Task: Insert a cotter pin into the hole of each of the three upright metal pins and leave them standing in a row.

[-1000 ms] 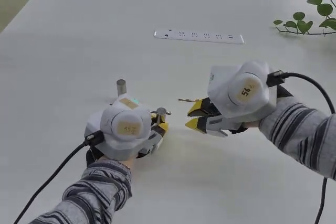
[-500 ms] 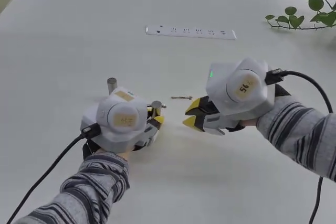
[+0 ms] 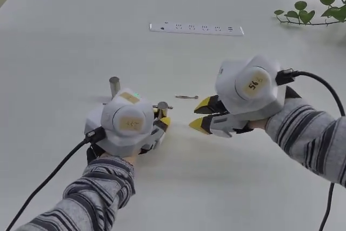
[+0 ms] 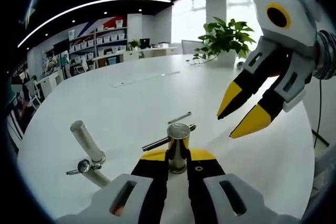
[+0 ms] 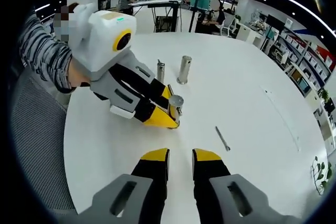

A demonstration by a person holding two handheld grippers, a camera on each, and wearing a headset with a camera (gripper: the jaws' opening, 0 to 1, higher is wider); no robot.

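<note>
- Two of the three short upright steel pins already look fitted. The clamped steel pin (image 4: 178, 148), held squarely by the closed, yellow-tipped left gripper (image 3: 162, 122), carries a thin inserted cotter pin (image 4: 156, 141) crosswise through its head. A second fitted pin (image 4: 84, 167) stands just beside it.
- Over the last second my right gripper (image 3: 198, 115) has eased slightly back from that clamped pin. Its jaws stand apart with nothing between them.
- I read that as the insertion on this pin being finished, so my left can probably let go.
- One bare steel pin (image 3: 114, 86) remains, near the left gripper. The loose cotter pin (image 3: 186, 97), a thin metal sliver, has stayed flat on the table between the two grippers and a bit beyond them. That pair is the last job.
- Surface: a plain white tabletop (image 3: 70, 36), with a white power strip (image 3: 196, 28) well beyond the work and a trailing green plant (image 3: 319, 12) at the far right corner.
- Room: an open office with shelving and desks behind.
</note>
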